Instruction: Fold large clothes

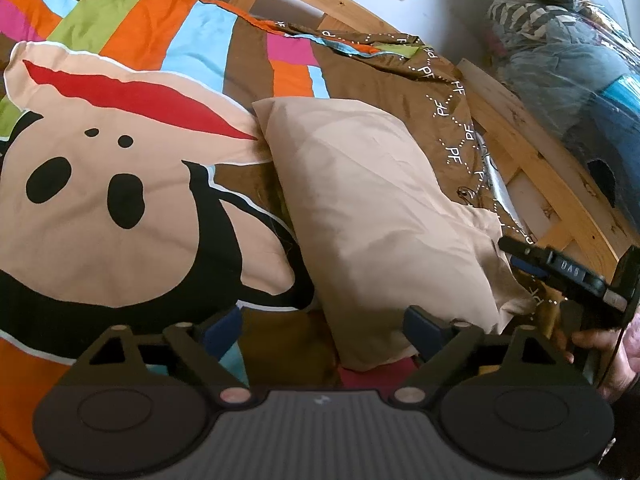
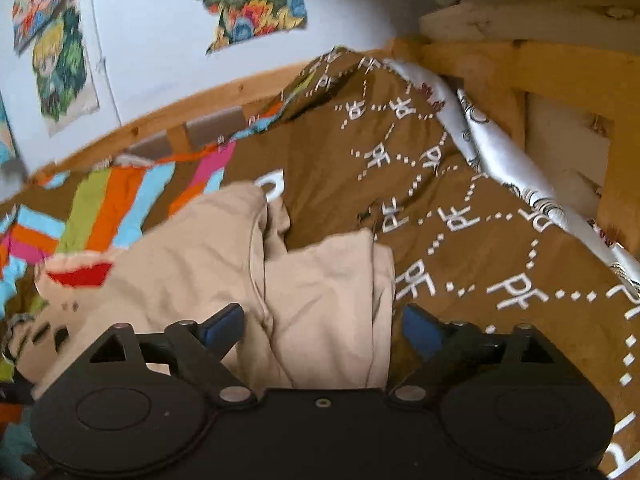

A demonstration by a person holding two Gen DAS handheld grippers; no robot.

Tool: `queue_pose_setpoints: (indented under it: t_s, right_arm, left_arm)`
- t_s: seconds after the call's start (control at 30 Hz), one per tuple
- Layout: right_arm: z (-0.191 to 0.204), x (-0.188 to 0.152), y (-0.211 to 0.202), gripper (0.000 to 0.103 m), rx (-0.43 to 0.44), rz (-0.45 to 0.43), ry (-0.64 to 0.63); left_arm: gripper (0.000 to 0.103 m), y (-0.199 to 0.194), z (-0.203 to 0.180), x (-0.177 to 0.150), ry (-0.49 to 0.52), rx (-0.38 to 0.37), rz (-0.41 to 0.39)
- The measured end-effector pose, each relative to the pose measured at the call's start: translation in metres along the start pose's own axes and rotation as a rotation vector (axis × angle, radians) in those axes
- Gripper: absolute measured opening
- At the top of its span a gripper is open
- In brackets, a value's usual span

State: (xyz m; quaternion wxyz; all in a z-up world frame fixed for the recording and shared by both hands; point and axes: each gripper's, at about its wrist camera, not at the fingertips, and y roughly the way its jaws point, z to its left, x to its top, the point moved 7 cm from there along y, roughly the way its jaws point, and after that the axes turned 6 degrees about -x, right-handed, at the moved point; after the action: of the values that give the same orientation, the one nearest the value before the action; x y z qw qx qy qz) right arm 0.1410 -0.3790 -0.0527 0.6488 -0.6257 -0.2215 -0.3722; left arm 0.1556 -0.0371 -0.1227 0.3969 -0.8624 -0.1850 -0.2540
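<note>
Item: beige garment (image 1: 372, 208), soft, light, limp; sleeve at my twelve o'clock. My left gripper (image 1: 320, 332) and right gripper (image 2: 320, 332): jaws agape, empty. Pinch the hem edges.

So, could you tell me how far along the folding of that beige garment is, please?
Done: the beige garment lies on the bedspread, one plain part folded over beside its cartoon print. In hand: nothing. The left hand-held gripper and right hand-held gripper both hang open over the cloth. Left: the folds look loose and rumpled, so further folds likely remain.
</note>
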Motion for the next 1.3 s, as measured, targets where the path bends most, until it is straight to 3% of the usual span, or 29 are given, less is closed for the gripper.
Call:
queue_pose_setpoints:
  t_s: [0.2,0.5,0.77,1.1,1.3]
  right_arm:
    - [0.011,-0.009,0.007,0.101,0.000,0.019,-0.064]
    - [0.019,-0.020,0.012,0.102,-0.048,0.013,-0.165]
    - [0.020,-0.024,0.015,0.102,-0.062,-0.013,-0.169]
    - [0.021,-0.019,0.022,0.101,0.003,-0.014,-0.179]
    - [0.022,-0.020,0.019,0.089,0.048,-0.021,-0.172]
  left_arm:
    - [0.102,0.001,0.001,0.000,-0.011,0.007,0.005]
    - [0.102,-0.003,0.007,0.004,-0.037,0.019,-0.026]
    - [0.102,0.005,0.008,0.050,-0.073,-0.052,-0.088]
    - [0.102,0.101,0.023,0.089,-0.069,-0.073,0.066]
    - [0.098,0.129,0.024,0.095,-0.122,-0.179,0.143]
